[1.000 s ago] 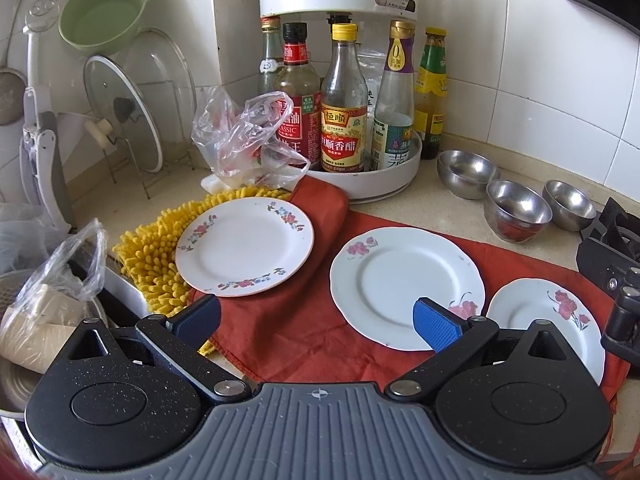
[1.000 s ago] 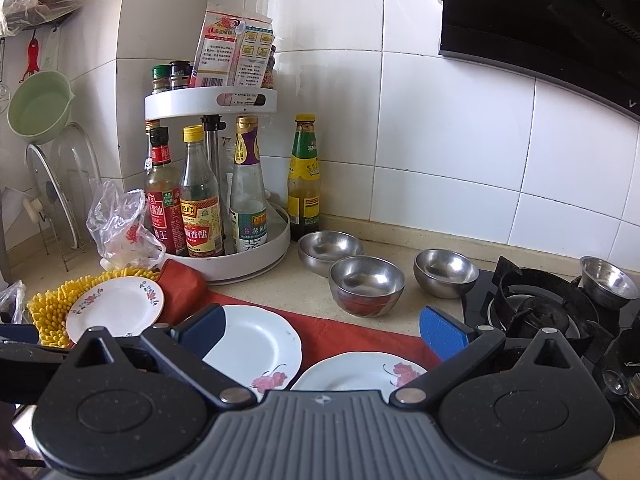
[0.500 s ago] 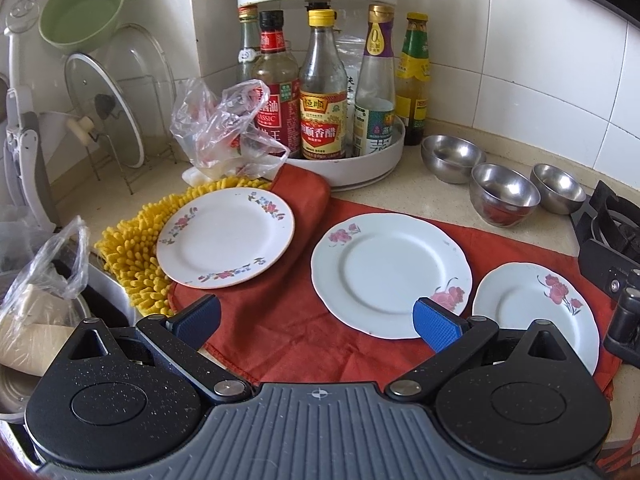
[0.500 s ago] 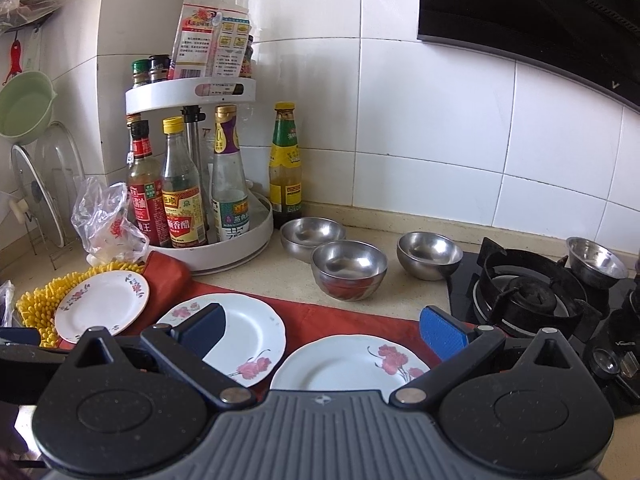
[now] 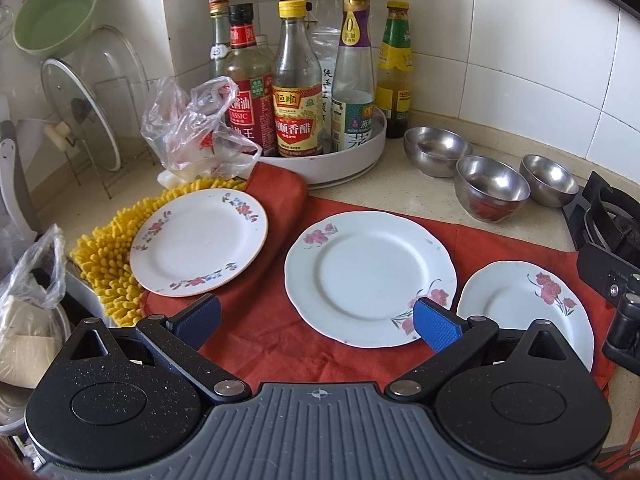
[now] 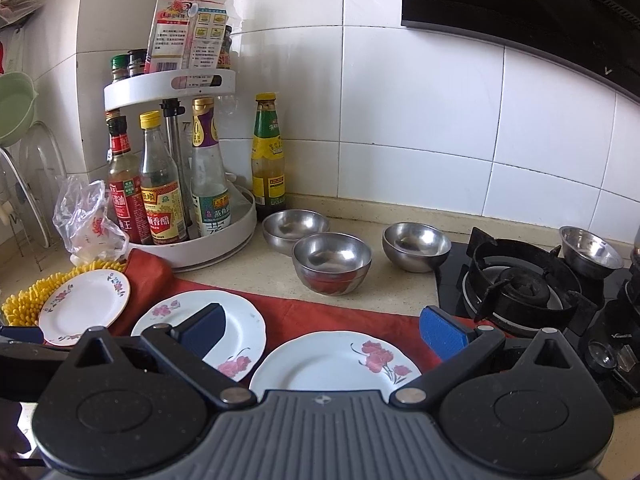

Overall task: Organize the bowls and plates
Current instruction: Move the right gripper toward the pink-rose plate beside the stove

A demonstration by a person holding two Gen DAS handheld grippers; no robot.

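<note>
Both tools share one build. The left gripper has a grey ribbed body with a small cross-in-circle mark at its top edge, flanked by two speckled black round housings – each with a raised disc and a triangular cut-out. Silver pivot screws join angled black arms that end in blue textured pads. The right gripper matches it – same grey ribs, black housings and blue pads

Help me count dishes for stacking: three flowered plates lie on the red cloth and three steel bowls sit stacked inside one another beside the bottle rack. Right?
Not quite. The three steel bowls stand apart, side by side on the counter, as the right wrist view shows. The three flowered plates do lie on the red cloth.
</note>
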